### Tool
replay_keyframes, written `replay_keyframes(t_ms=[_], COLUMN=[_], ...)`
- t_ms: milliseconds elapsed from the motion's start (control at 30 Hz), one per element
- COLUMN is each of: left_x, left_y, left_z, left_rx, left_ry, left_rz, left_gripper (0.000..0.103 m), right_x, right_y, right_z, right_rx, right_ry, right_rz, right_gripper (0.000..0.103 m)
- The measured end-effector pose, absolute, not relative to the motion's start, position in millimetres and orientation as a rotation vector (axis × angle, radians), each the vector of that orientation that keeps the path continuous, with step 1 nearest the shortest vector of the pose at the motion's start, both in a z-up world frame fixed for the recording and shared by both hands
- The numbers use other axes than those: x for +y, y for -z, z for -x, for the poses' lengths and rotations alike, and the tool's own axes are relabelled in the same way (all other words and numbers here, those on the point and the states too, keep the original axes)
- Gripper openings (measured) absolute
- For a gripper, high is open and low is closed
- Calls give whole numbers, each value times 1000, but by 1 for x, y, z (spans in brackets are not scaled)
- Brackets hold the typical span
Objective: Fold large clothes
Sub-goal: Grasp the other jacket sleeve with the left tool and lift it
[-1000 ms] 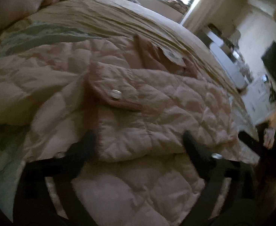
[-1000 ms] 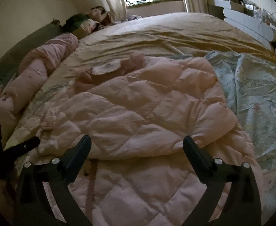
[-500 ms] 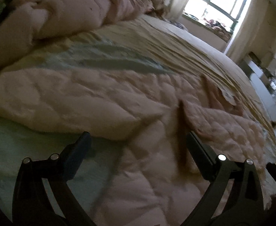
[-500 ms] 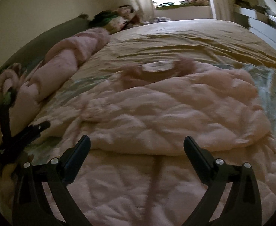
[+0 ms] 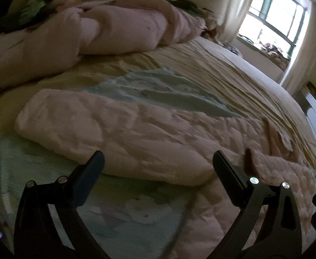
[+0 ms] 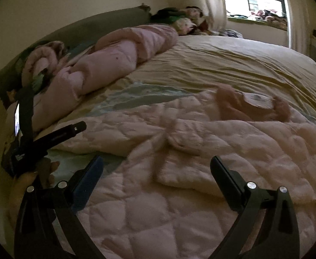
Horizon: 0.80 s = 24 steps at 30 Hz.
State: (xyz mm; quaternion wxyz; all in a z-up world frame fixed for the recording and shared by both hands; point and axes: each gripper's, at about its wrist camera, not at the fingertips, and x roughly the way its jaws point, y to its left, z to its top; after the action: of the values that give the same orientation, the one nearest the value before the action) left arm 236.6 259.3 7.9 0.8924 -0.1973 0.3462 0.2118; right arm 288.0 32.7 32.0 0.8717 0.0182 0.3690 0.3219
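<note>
A pale pink quilted jacket [image 6: 211,151] lies spread on the bed, collar with a white label [image 6: 257,101] at the far side. In the left wrist view its left sleeve [image 5: 106,133] stretches out flat toward the left. My left gripper [image 5: 158,164] is open and empty, just in front of that sleeve; it also shows from the side in the right wrist view [image 6: 56,138]. My right gripper [image 6: 157,168] is open and empty, low over the jacket's body with the folded right sleeve [image 6: 255,151] ahead.
The bed has a tan sheet [image 6: 233,64] and a light blue patterned cover [image 5: 136,211]. A rolled pink duvet [image 6: 114,60] lies along the headboard side, with pillows and soft toys [image 6: 183,21] beyond. A window [image 5: 276,21] is at the far end.
Both grippers have swung left. The left one has moved off the jacket's pocket area to the outstretched left sleeve. The right view now takes in the left sleeve and left gripper.
</note>
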Motion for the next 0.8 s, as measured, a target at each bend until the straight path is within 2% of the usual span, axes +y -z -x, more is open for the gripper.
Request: replay_keyframes(t_ms=[400,800], left_x=[320,376], left_y=[-3,31], left_z=[-213,-198], left_rx=[696,757], left_ry=[-566,-682], left_rz=[524,648], left_gripper=[94,94], right_x=[113,185], right_y=[-35,-30], right_z=[-286,-296], right_rx=[770,795], right_ry=[-776,-842], right_rz=[41,100], right_gripper=[99,99])
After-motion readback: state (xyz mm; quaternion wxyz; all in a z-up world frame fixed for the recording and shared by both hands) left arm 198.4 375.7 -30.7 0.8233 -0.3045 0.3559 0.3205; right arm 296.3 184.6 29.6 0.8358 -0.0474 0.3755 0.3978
